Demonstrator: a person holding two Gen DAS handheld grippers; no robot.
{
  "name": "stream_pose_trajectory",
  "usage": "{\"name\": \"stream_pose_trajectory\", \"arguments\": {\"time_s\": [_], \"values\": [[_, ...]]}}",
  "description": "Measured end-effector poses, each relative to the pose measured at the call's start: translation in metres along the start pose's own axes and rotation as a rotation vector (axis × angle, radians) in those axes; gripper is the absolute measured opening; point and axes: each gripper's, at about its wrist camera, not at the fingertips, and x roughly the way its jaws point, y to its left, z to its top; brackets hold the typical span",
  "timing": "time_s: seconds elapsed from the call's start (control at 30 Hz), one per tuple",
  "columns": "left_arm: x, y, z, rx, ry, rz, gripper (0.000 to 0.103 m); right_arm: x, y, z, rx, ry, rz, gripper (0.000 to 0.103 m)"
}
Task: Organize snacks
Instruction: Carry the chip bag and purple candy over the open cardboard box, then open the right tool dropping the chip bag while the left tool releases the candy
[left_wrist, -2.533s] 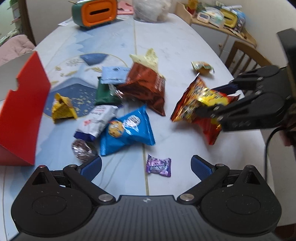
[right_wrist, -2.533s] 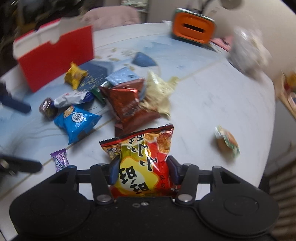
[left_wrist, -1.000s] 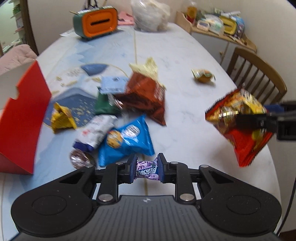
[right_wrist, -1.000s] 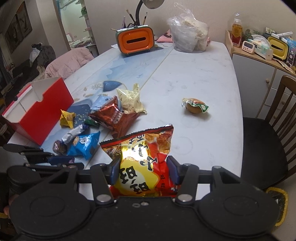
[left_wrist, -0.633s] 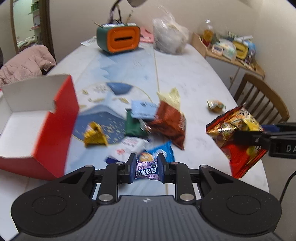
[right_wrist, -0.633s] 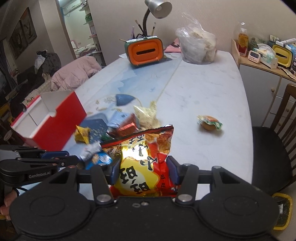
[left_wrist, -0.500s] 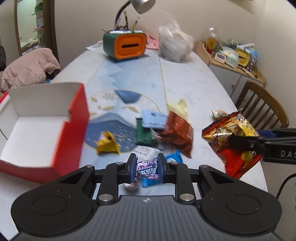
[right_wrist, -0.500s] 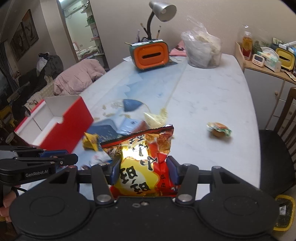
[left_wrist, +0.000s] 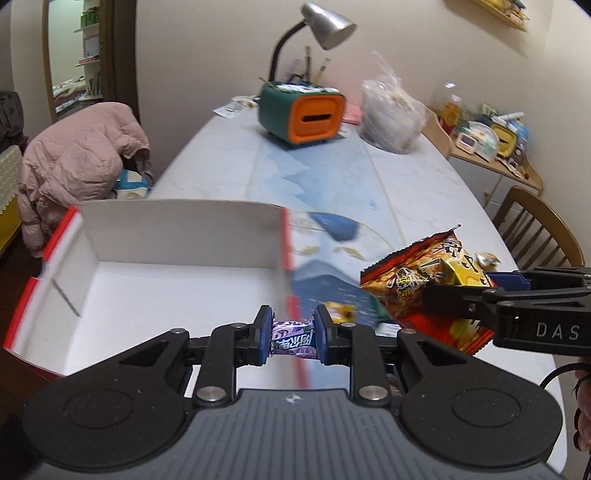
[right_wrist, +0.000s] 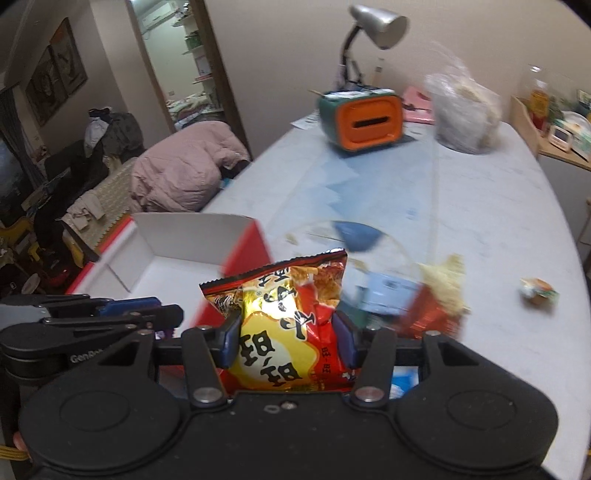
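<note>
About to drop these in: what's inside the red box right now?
The red box shows only a bare white floor and walls. The left gripper, clamping the purple candy, covers its near corner.

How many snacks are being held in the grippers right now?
2: a purple candy in the left gripper, a red chip bag in the right gripper.

Soft, even indoor light fills both views, with faint shadows. Glare flares on the foil of the red snack bag (right_wrist: 291, 325). Motion blur smears the red box's edge (left_wrist: 291, 280) and the loose snack packets (right_wrist: 432, 302). Fisheye distortion bends the table (left_wrist: 424, 192) and walls toward dark corners.
</note>
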Motion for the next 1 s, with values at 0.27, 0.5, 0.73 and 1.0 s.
{"name": "stream_pose_trajectory", "arguments": {"time_s": [0.27,0.5,0.73,1.0], "values": [[0.003,0.075,0.015,-0.011,0.014,0.054,0.024,0.047,0.072,0.027,-0.039,0.017,0.020,0.050],[0.023,0.126,0.019,-0.007,0.054,0.106,0.024,0.098,0.116,0.033,-0.082,0.092,0.022,0.050],[0.051,0.156,0.015,-0.015,0.136,0.124,0.024,0.143,0.143,0.023,-0.154,0.179,-0.018,0.050],[0.073,0.152,0.008,0.036,0.201,0.117,0.024,0.168,0.150,0.012,-0.186,0.229,-0.045,0.050]]}}
